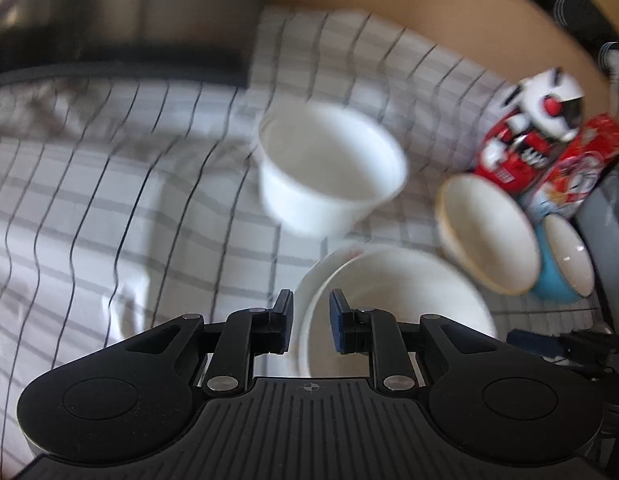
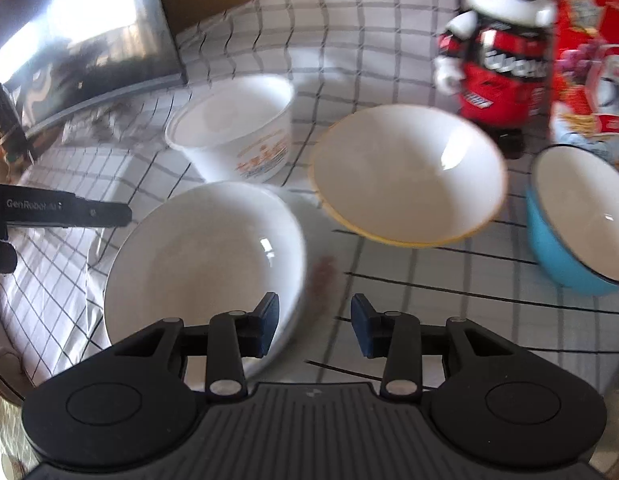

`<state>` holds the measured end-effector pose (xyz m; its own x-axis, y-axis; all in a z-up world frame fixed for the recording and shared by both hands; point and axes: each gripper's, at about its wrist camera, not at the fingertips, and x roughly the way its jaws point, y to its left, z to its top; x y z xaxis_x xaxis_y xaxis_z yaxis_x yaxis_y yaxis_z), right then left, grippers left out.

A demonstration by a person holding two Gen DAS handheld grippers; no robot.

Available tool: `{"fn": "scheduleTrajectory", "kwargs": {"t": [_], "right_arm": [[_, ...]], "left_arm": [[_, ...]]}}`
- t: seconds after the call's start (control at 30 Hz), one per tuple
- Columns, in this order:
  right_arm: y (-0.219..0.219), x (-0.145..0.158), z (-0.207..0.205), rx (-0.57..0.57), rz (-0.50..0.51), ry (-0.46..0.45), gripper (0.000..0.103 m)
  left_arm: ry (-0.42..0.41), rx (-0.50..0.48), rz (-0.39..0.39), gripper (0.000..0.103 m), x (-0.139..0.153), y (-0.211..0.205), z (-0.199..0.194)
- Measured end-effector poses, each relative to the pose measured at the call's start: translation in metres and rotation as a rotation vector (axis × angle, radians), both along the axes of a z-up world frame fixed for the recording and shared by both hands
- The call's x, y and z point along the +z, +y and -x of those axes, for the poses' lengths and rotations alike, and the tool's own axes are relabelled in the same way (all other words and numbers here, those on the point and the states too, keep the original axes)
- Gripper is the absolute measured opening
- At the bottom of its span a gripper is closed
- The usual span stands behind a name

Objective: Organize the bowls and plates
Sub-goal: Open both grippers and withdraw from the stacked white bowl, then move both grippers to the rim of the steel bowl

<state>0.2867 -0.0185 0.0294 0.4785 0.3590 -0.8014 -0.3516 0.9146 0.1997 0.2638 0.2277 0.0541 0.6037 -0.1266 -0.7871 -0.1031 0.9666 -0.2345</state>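
A white bowl (image 1: 397,296) (image 2: 205,256) sits on a white plate (image 1: 333,256) (image 2: 321,232) on the checked cloth. My left gripper (image 1: 310,312) is shut to a narrow gap; the bowl's left rim shows behind that gap. From the right wrist, the left gripper (image 2: 125,214) ends just short of that rim. My right gripper (image 2: 314,320) (image 1: 549,342) is open at the bowl's other side, with the rim between its fingers and the pads off it. Behind stand a tall white tub (image 1: 329,168) (image 2: 233,120), a yellow-rimmed bowl (image 1: 489,232) (image 2: 405,172) and a blue bowl (image 1: 565,260) (image 2: 577,220).
A toy robot figure (image 1: 549,108) (image 2: 497,52) and a red box (image 1: 581,164) (image 2: 589,60) stand at the back right. A dark framed panel (image 1: 109,20) (image 2: 81,48) leans at the back left. The checked cloth (image 1: 109,200) is wrinkled on the left.
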Motion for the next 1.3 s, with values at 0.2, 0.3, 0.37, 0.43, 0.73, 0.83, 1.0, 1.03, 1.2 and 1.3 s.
{"fn": "scheduleTrajectory", "kwargs": {"t": [0.2,0.3,0.37,0.43,0.73,0.83,1.0,1.03,1.2,1.3], "right_arm": [[-0.057,0.022,0.035,-0.069,-0.033,-0.118,0.044],[-0.09,0.034,0.061,-0.087,-0.012,-0.205,0.047],[-0.115,0.038,0.077,-0.112,0.026,-0.265,0.052],[-0.142,0.039,0.09,-0.172,0.061,-0.3,0.054],[-0.267,0.009,0.12,-0.416,0.144,-0.248,0.054],[-0.295,-0.003,0.121,-0.48,0.097,-0.207,0.054],[-0.312,-0.019,0.118,-0.506,0.049,-0.191,0.054],[-0.313,-0.022,0.117,-0.501,0.038,-0.184,0.054],[-0.309,-0.036,0.11,-0.462,0.02,-0.148,0.054],[-0.303,-0.038,0.106,-0.431,0.029,-0.145,0.054]], "left_arm": [[-0.1,-0.173,0.15,0.022,0.018,-0.064,0.006],[-0.074,-0.288,0.19,0.022,0.011,-0.114,0.005],[-0.026,-0.356,0.185,0.022,0.0,-0.151,0.003],[0.03,-0.402,0.173,0.022,-0.011,-0.187,0.003],[-0.014,-0.356,0.306,0.022,-0.025,-0.273,0.001],[-0.033,-0.364,0.215,0.022,-0.021,-0.296,-0.001],[-0.019,-0.381,0.048,0.022,-0.03,-0.319,0.005],[-0.01,-0.376,0.049,0.022,-0.033,-0.319,0.008],[0.021,-0.371,0.001,0.023,-0.046,-0.329,0.019],[0.011,-0.377,-0.031,0.024,-0.046,-0.333,0.024]]}}
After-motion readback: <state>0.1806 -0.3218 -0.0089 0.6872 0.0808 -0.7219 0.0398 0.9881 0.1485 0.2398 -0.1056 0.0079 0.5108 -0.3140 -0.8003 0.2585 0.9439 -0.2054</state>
